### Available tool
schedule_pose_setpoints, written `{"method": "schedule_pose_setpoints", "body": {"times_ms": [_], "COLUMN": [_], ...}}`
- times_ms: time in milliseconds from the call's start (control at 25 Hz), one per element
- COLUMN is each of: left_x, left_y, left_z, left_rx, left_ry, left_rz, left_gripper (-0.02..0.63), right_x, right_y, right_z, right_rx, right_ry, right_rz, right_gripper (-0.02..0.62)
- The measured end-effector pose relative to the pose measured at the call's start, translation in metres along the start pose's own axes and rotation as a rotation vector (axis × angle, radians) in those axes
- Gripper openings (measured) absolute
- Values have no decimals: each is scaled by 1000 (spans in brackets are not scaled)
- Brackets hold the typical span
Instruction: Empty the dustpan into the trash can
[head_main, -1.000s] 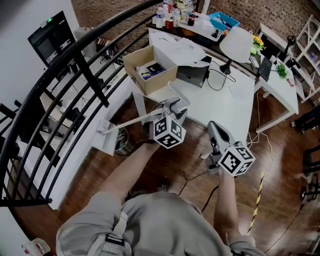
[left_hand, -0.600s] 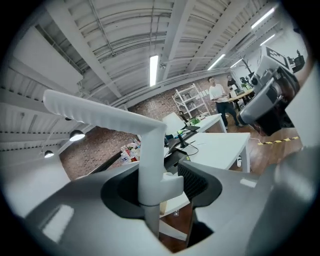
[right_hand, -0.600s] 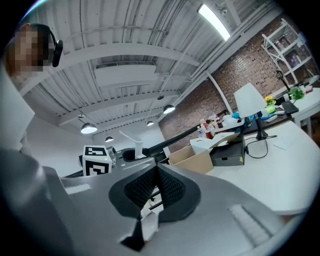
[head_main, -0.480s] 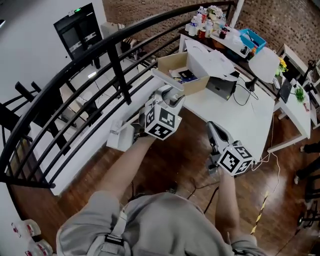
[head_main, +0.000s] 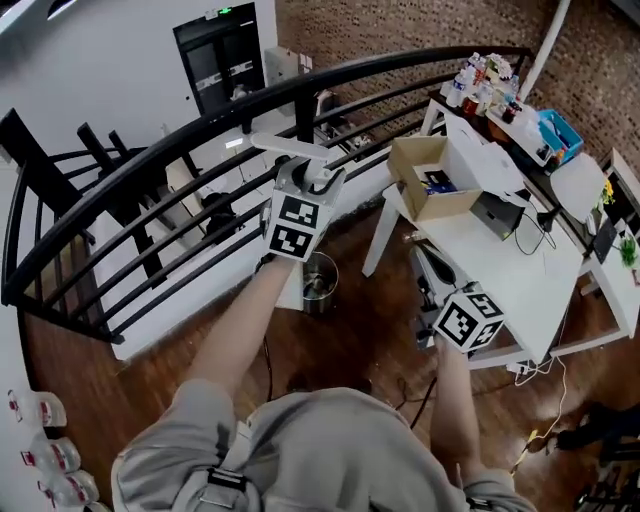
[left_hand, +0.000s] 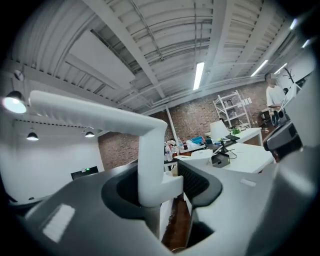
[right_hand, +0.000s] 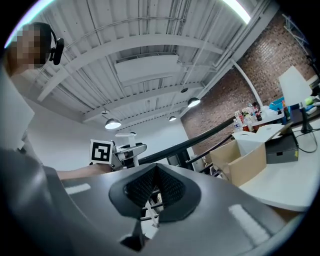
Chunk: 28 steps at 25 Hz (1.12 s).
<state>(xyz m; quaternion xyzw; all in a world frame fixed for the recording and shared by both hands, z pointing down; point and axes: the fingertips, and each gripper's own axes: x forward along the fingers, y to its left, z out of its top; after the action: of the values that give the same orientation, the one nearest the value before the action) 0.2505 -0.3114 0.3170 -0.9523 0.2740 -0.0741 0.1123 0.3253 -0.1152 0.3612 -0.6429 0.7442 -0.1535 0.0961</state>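
My left gripper (head_main: 311, 172) is raised level in front of the black railing and is shut on the white dustpan handle (head_main: 288, 148). In the left gripper view the bent handle (left_hand: 150, 150) stands between the jaws and runs up to the left; the pan end is out of sight. A small metal trash can (head_main: 319, 282) stands on the wood floor just below and beyond that arm. My right gripper (head_main: 424, 255) hangs shut and empty beside the white table. The right gripper view shows its pads (right_hand: 172, 187) together and the left gripper's marker cube (right_hand: 101, 151) beyond.
A curved black railing (head_main: 180, 140) runs across the far side above a white ledge. The white table (head_main: 520, 270) at right carries an open cardboard box (head_main: 430, 180), a lamp and bottles. Cables lie on the wood floor (head_main: 150, 400).
The left gripper has risen and swung with the dustpan from low near the floor up to the railing, above the trash can. The handle has rolled. The right gripper followed alongside the table.
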Motion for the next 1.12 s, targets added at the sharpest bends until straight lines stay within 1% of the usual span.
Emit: {"method": "schedule_pose_setpoints", "body": {"times_ms": [200, 280, 360, 480, 600, 800, 960, 1120], "left_x": [-50, -74, -95, -126, -153, -187, -216, -236], "left_y": [69, 90, 104, 113, 121, 133, 147, 153], "left_z": [-7, -6, -2, 2, 1, -4, -25, -59], "left_rx": [-93, -133, -165, -201, -232, -260, -276, -291], "left_ry": [-11, -30, -53, -78, -82, -68, -37, -1], "left_rz": [104, 146, 172, 175, 185, 215, 267, 294], "left_gripper": [202, 201, 201, 201, 201, 201, 201, 201], "right_x": [26, 37, 48, 66, 83, 107, 124, 134], "right_y": [33, 47, 62, 91, 118, 139, 163, 178], "right_z": [-13, -18, -23, -32, -39, -44, -51, -58], "right_rx": [-5, -6, -10, -17, -30, -34, -42, -43], "right_ry": [29, 41, 53, 71, 93, 114, 138, 160], "right_rz": [57, 83, 112, 162, 221, 291, 349, 384], "right_gripper": [-2, -2, -2, -2, -2, -2, -2, -2]}}
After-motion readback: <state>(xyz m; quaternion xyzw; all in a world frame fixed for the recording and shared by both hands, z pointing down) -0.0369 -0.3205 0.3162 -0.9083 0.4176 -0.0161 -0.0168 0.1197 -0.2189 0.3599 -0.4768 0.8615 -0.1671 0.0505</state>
